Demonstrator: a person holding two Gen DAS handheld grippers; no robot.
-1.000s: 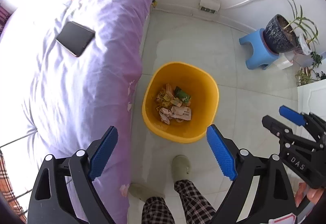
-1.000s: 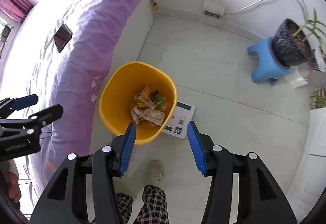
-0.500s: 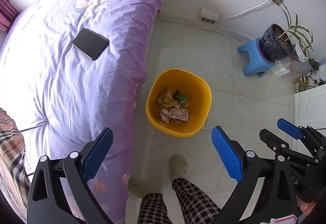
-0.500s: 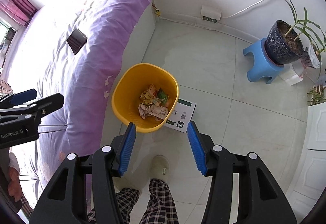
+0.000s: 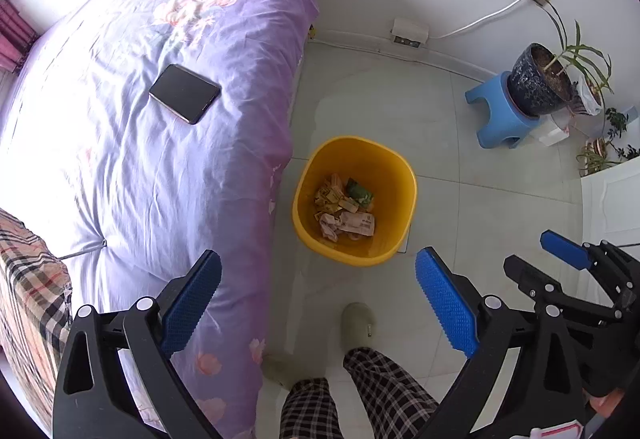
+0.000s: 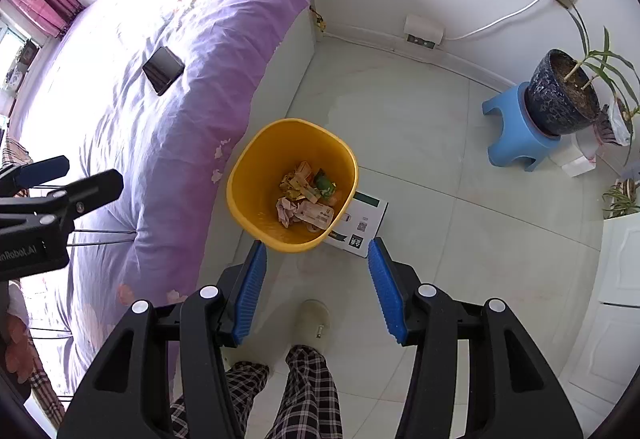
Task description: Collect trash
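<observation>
A yellow bin [image 5: 394, 175] stands on the floor beside the bed and holds crumpled wrappers [image 5: 344, 207]. It also shows in the right wrist view [image 6: 248, 179], wrappers [image 6: 306, 201] inside. A white and green box [image 6: 362, 225] lies on the floor against the bin's right side. My left gripper [image 5: 318, 299] is open and empty, high above the floor. My right gripper [image 6: 316, 287] is open and empty, above the floor in front of the bin; it also shows in the left wrist view [image 5: 560, 259].
A bed with a purple cover [image 5: 160, 143] fills the left, a black phone [image 5: 185, 93] on it. A blue stool [image 5: 504, 119] with a potted plant [image 5: 540, 79] stands at the right wall. My slippered foot [image 5: 356, 323] is below the bin. A white cabinet [image 6: 616, 279] is at right.
Both grippers have risen and pulled back from the bin, which looks smaller. More of the bed and phone has come into view. Both stay open and empty.
</observation>
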